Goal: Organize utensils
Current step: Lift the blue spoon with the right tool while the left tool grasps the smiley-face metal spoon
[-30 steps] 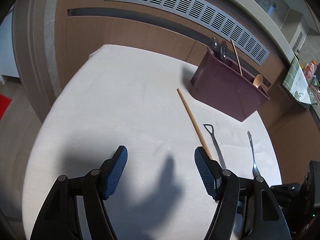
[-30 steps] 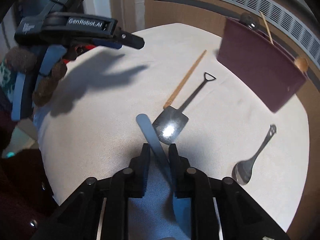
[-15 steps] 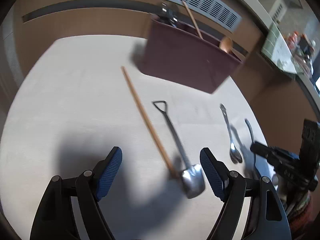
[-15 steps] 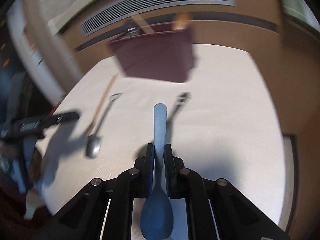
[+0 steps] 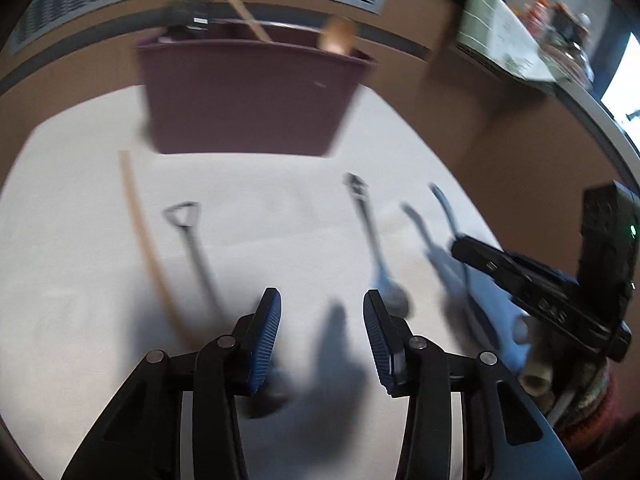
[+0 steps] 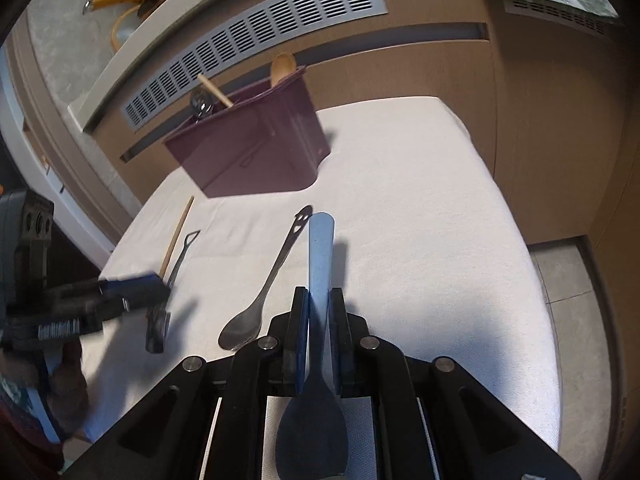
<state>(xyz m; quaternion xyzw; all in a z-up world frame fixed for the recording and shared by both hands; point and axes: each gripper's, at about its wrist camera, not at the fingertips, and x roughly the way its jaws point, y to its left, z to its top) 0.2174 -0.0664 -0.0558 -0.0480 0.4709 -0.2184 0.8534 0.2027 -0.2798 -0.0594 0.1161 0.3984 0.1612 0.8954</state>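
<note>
One maroon bin (image 6: 256,148), one chopstick (image 6: 176,236), one shovel spoon (image 6: 182,252) and one metal spoon (image 6: 264,292) are seen on the table (image 6: 420,220). One blue spoon (image 6: 320,256) is clamped by the right gripper (image 6: 319,320), pointing to twelve o'clock. The left gripper (image 5: 322,322) is closing on nothing, the metal spoon at its one o'clock.

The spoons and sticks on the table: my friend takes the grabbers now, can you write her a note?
Right gripper: shut on the light blue plastic spoon, handle forward, lifted off the table.
Left gripper: jaws closing, nothing between them, over the white cloth-covered table.
In the maroon plastic holder already: a wooden spoon, a wooden stick, a metal spoon.
Lying on the cloth: a shovel-shaped metal spoon, a long wooden chopstick, a grey metal spoon.
Left: drop the blue spoon in the holder, then those three.
</note>
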